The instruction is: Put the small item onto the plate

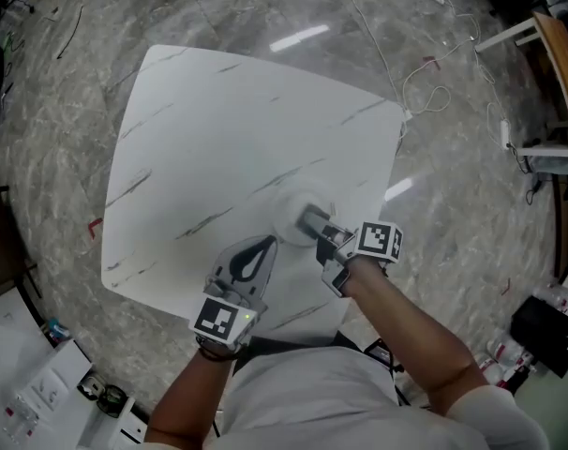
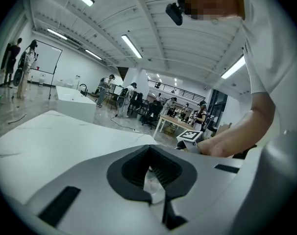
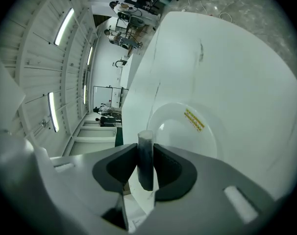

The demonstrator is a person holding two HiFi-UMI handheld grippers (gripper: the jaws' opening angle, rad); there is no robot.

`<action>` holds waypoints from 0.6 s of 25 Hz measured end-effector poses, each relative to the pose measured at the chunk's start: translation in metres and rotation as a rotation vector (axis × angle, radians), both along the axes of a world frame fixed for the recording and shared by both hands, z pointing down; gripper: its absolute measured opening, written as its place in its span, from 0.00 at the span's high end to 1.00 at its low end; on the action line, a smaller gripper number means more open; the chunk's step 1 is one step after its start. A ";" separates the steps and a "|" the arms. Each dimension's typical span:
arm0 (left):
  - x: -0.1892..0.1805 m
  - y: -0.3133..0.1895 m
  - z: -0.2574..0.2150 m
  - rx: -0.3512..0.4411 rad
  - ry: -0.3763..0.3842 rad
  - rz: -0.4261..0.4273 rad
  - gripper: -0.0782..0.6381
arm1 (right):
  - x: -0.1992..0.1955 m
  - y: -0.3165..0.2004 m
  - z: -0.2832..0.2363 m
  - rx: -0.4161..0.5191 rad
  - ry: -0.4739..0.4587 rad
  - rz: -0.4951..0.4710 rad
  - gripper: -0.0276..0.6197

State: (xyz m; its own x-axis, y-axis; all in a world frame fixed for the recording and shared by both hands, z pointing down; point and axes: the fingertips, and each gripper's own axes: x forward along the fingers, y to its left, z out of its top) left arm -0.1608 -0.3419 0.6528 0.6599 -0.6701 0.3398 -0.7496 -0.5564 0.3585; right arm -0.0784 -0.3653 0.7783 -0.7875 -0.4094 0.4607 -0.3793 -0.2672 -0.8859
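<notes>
- Table (image 1: 218, 129): white top with faint grey veining, standing on a grey marbled floor (image 1: 471, 204).
- Plate (image 3: 187, 131): white and round, lying near the table's near edge. It carries a small yellow label (image 3: 193, 120) and nothing else.
- Left gripper (image 2: 151, 160): low over the table, just left of the plate. Its jaws are brought together, with nothing between them.
- Right gripper (image 3: 145, 151): at the plate's near rim, jaws partly closed and clamping the small item.
- Small item (image 3: 145, 160): a narrow dark grey piece held upright between the pads. Contact with the plate cannot be confirmed.
</notes>
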 end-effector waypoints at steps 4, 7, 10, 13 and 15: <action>-0.010 -0.003 0.015 -0.017 0.017 -0.038 0.88 | -0.005 -0.002 0.015 -0.017 0.022 -0.013 0.81; -0.014 -0.001 0.025 -0.048 0.019 -0.034 0.88 | -0.008 -0.004 0.020 -0.018 0.039 -0.022 0.81; -0.017 -0.004 0.031 -0.058 0.039 -0.078 0.88 | -0.010 -0.005 0.024 -0.020 0.055 -0.031 0.80; -0.015 0.000 0.031 -0.063 0.039 -0.060 0.88 | -0.008 -0.006 0.027 -0.036 0.088 -0.032 0.80; -0.014 0.002 0.031 -0.071 0.038 -0.046 0.88 | -0.007 -0.007 0.029 -0.049 0.116 -0.033 0.78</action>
State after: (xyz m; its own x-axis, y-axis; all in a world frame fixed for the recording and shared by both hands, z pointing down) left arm -0.1751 -0.3402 0.6834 0.6421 -0.6751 0.3632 -0.7591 -0.4936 0.4244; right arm -0.0857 -0.3728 0.8069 -0.7403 -0.3587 0.5685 -0.4881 -0.2948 -0.8215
